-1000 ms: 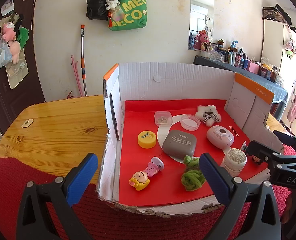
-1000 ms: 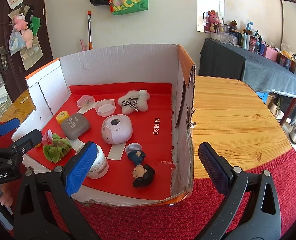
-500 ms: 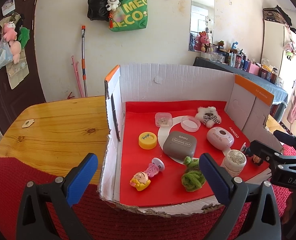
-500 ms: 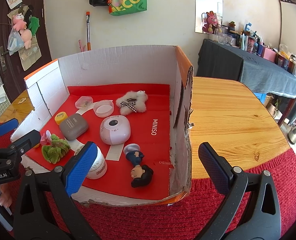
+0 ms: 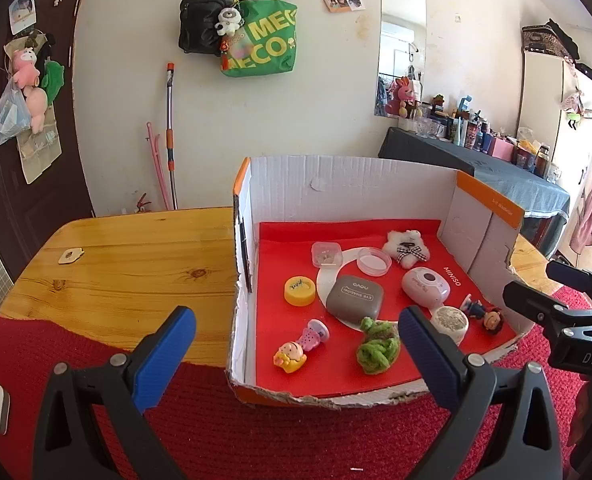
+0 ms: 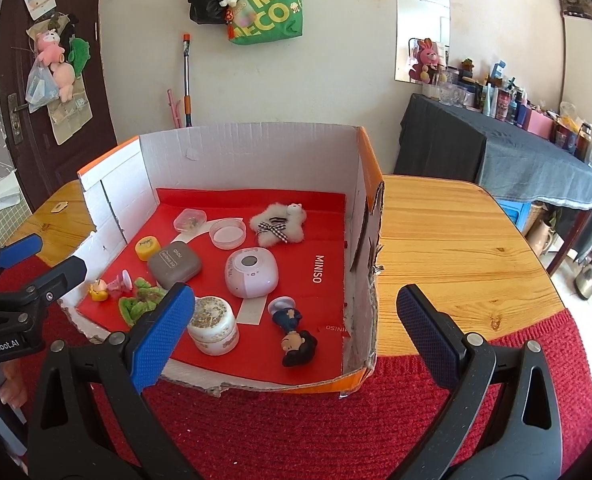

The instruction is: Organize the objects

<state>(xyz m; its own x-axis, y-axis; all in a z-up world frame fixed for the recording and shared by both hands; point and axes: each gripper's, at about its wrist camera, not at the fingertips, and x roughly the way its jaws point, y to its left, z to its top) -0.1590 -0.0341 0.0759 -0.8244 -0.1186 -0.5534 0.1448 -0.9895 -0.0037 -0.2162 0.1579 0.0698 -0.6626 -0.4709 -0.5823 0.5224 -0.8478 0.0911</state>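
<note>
— How many things are in the box, can you count them?

— Ten, I think. In the cardboard box (image 6: 256, 152) I see two small figurines: one in dark clothes (image 6: 294, 334) lying near the front, one yellow and pink (image 5: 298, 346) on the other side. Then one white plush bear (image 6: 278, 222) with a checked ribbon, one green fuzzy bundle (image 5: 377, 345), one grey rounded case (image 5: 354, 298), one pink-white smooth gadget (image 6: 251, 272), one yellow cap (image 5: 299, 290), one white jar (image 6: 212, 324), and two clear plastic containers — a square one (image 5: 327, 254) and a round one (image 6: 228, 233).

— And your grippers?

— My left gripper (image 5: 296, 354) is spread wide and holds nothing; it hangs in front of the box's left corner. My right gripper (image 6: 296, 338) is also wide and empty, before the right corner.

— What is under the box?

— A red knitted mat (image 6: 296, 420), rough in texture, on a wooden table (image 6: 456, 240) with visible knots. The box floor is lined in smooth red. Behind, on the pale wall, hangs a green bag (image 5: 262, 40), and a dark-clothed side table (image 6: 536, 160) carries many bottles.
</note>
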